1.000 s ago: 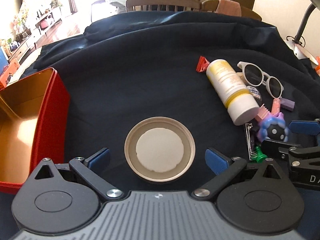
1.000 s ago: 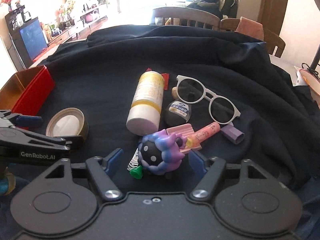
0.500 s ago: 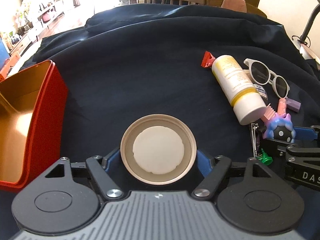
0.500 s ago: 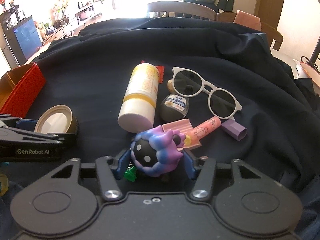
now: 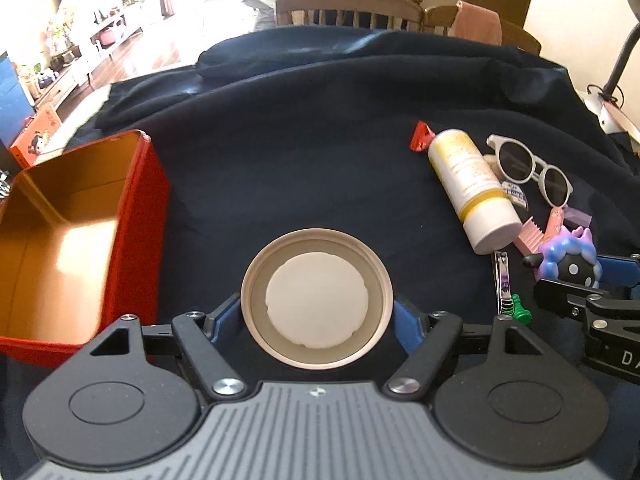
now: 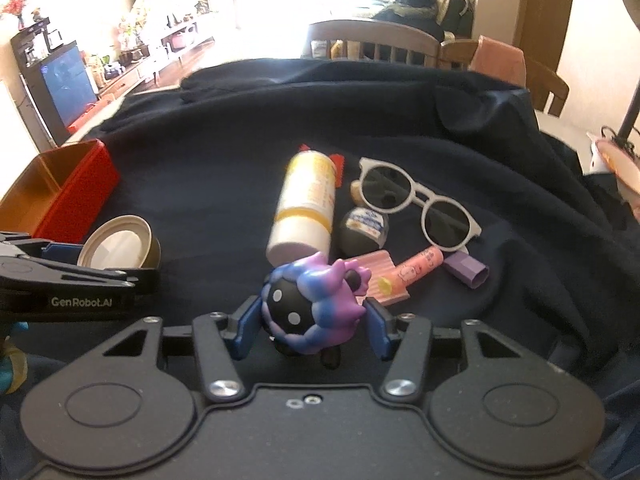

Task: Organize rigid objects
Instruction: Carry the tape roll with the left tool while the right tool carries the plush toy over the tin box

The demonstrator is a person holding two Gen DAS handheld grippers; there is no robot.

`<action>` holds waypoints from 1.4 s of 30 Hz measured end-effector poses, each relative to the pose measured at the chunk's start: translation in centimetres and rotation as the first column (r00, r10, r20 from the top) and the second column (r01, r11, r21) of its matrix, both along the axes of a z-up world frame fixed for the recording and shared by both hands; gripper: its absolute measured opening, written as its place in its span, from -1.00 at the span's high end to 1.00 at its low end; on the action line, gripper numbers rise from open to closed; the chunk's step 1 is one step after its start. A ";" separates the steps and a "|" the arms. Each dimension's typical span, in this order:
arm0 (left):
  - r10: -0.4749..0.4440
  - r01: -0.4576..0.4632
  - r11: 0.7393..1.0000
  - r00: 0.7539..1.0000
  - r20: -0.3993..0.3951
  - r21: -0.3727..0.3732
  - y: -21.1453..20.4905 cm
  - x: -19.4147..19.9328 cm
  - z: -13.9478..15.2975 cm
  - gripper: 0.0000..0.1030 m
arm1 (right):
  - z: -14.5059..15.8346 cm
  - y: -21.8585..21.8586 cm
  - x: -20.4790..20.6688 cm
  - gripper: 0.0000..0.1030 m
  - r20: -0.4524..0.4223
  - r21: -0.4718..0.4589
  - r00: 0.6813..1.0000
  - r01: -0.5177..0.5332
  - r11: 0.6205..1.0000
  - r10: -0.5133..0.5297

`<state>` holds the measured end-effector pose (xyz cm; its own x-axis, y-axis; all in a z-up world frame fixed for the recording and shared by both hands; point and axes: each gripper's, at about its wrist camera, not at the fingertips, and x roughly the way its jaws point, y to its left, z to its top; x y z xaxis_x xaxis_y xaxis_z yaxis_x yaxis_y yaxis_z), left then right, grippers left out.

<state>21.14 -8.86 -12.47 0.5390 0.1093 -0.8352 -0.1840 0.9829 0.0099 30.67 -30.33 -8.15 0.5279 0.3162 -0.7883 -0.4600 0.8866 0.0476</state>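
Note:
A round beige lid (image 5: 317, 300) with a white inner disc sits between the blue pads of my left gripper (image 5: 316, 318), which is shut on its rim. The lid is held just above the dark cloth. My right gripper (image 6: 313, 328) is shut on a purple-and-blue toy figure (image 6: 316, 300) with a black dotted face, lifted a little off the cloth. An open red tin box (image 5: 136, 216) with a gold inside stands at the left. In the right wrist view the left gripper (image 6: 80, 264) holds the lid (image 6: 120, 244) beside the red box (image 6: 80, 196).
A white-and-yellow bottle (image 6: 306, 208), white sunglasses (image 6: 416, 204), a dark round container (image 6: 364, 228), a pink lip balm (image 6: 416, 268), a pink comb (image 6: 374, 276) and a purple piece (image 6: 468, 268) lie together on the dark blue cloth (image 5: 304, 160). A nail clipper (image 5: 503, 280) lies near the bottle. Chairs stand behind the table.
Both grippers went from open around their objects to shut on them. The lid and the toy have since risen slightly off the cloth.

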 end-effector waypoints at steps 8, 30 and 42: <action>0.036 -0.037 0.999 0.997 0.062 0.009 1.7 -2.4 4.0 -0.49 | 3.3 1.5 -1.6 -0.04 0.043 0.023 0.996 -0.074 0.997 0.073; 0.138 -0.146 0.989 0.976 0.170 0.035 13.4 -5.7 10.4 -0.49 | 9.9 12.7 -4.1 -0.04 0.166 0.056 0.951 -0.274 0.960 0.262; 0.080 -0.082 0.997 0.992 0.097 0.011 21.0 -2.4 7.5 -0.49 | 7.8 21.5 -4.0 -0.04 0.110 0.045 0.948 -0.305 0.951 0.299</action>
